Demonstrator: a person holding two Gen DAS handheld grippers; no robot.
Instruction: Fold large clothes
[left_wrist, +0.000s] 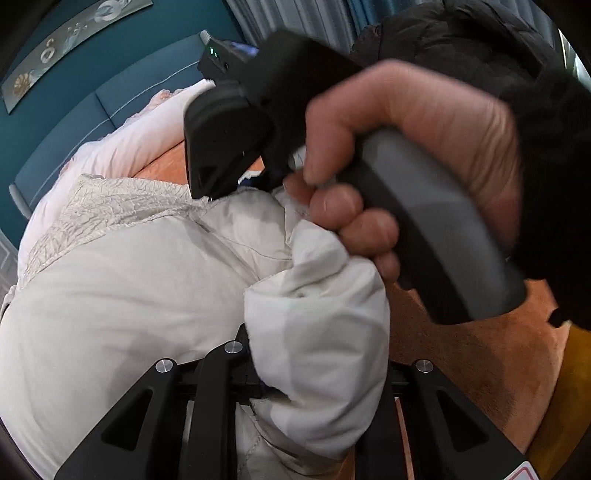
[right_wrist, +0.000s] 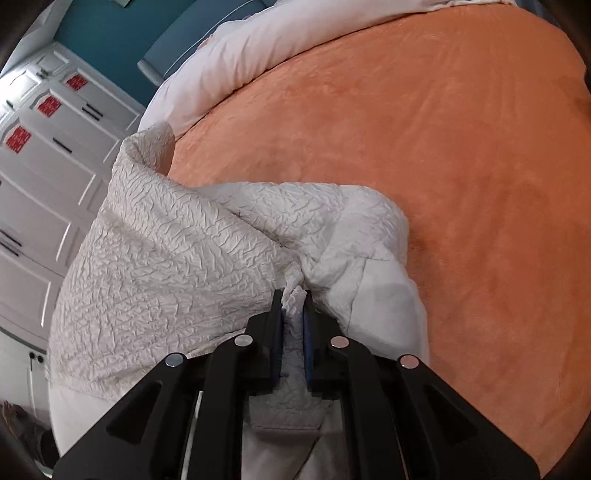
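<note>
A large white padded jacket (left_wrist: 122, 280) with a crinkled outer panel lies on the orange bed cover (left_wrist: 461, 350). My left gripper (left_wrist: 314, 369) is shut on a smooth white fold of it; the cloth hides the fingertips. My right gripper (right_wrist: 293, 295) is shut on a bunched edge of the crinkled fabric (right_wrist: 177, 251) and holds it a little above the bed. The right gripper also shows in the left wrist view (left_wrist: 221, 184), held in a bare hand (left_wrist: 406, 155) just beyond the jacket, tips touching it.
The orange cover (right_wrist: 443, 147) spreads to the right and far side. White pillows (right_wrist: 236, 55) lie at the head of the bed against a teal headboard (left_wrist: 74, 122). White cabinet doors (right_wrist: 40, 155) stand to the left. A dark sleeve (left_wrist: 546, 147) fills the upper right.
</note>
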